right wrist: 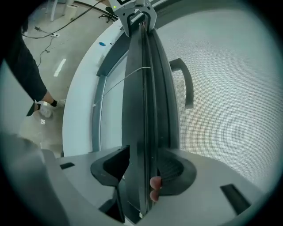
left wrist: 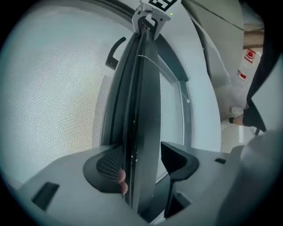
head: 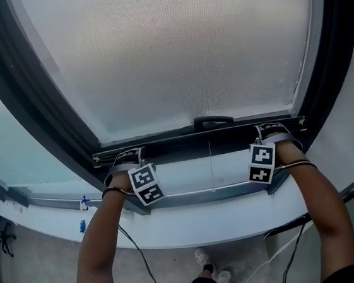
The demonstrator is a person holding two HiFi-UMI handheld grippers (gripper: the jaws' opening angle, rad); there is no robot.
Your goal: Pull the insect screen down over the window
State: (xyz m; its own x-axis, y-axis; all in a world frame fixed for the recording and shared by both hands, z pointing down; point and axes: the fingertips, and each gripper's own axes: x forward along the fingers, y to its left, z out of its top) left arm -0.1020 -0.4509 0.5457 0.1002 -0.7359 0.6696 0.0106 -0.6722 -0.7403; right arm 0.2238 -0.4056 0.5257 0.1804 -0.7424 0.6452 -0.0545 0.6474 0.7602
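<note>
Daylight is let in through a large window whose dark window frame (head: 31,116) fills most of the head view, with a white sill (head: 193,228) at 6 o'clock and a grey floor (head: 46,273) seen beneath it. Nearly the whole opening is covered by the insect screen (head: 173,49), whose mesh spreads from the centre towards 12 o'clock. Its bottom bar (head: 196,140) is laid with its long axis from 9 to 3 o'clock, a little above the lower rail (head: 196,196), so that a narrow strip of pane (head: 181,175) is left uncovered.

The bar is pinched near its 9 o'clock end by the left gripper (head: 128,156) and near its 3 o'clock end by the right gripper (head: 271,131). In each gripper view the bar is seen running straight between the jaws, with a pad pressed against either face. Both are set about equally far from the handle (head: 213,121) at the middle. A thin cord (head: 211,165) is seen hanging below the bar.

The remaining pull is judged to be short and straight towards 6 o'clock, with the bar kept level. No containers are seen.
</note>
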